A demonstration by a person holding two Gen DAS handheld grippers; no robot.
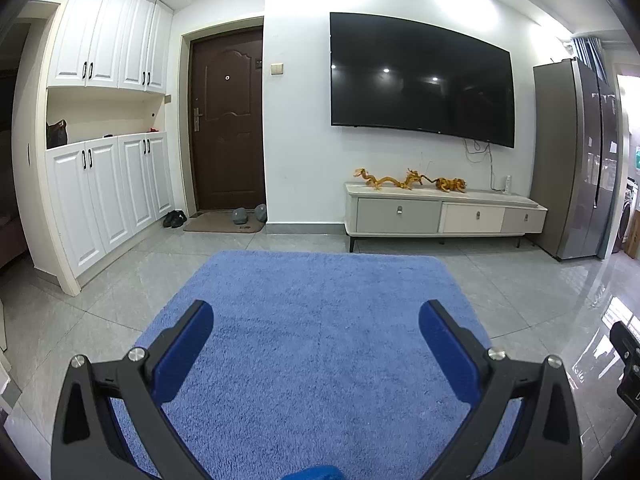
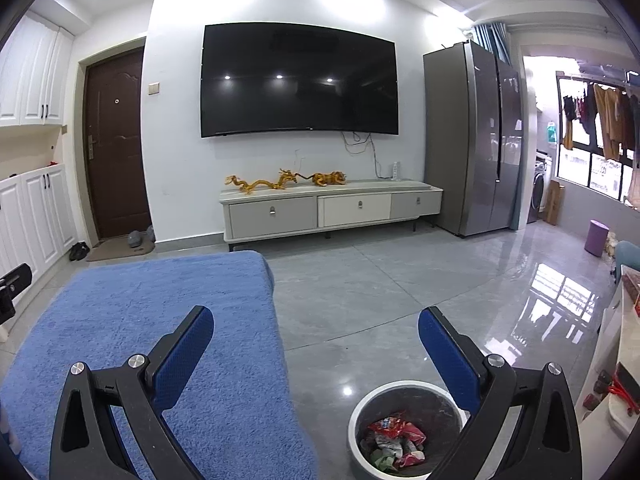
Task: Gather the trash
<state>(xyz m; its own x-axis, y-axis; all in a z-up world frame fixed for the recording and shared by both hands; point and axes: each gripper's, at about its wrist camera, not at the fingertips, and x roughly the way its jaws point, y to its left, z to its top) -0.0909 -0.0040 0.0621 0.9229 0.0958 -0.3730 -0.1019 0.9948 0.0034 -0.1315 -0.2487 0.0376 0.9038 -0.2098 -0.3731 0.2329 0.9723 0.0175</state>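
Both tools, left (image 1: 316, 328) and right (image 2: 316, 334), spread, empty; bin (image 2: 406, 432) holds light, crinkly wrappers (image 2: 394, 438), best pinched at a loose edge.

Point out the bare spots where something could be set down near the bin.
Free: the blue rug, bare from both tools to its far edge; the grey tile floor between rug, TV cabinet and fridge. Crowded: the trash bin, holding wrappers, and the shelf at far right.

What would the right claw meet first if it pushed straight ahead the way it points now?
Probably nothing close: the right claw is open, aimed over bare grey floor toward the TV cabinet. The trash bin sits below its line. Depth is uncertain.
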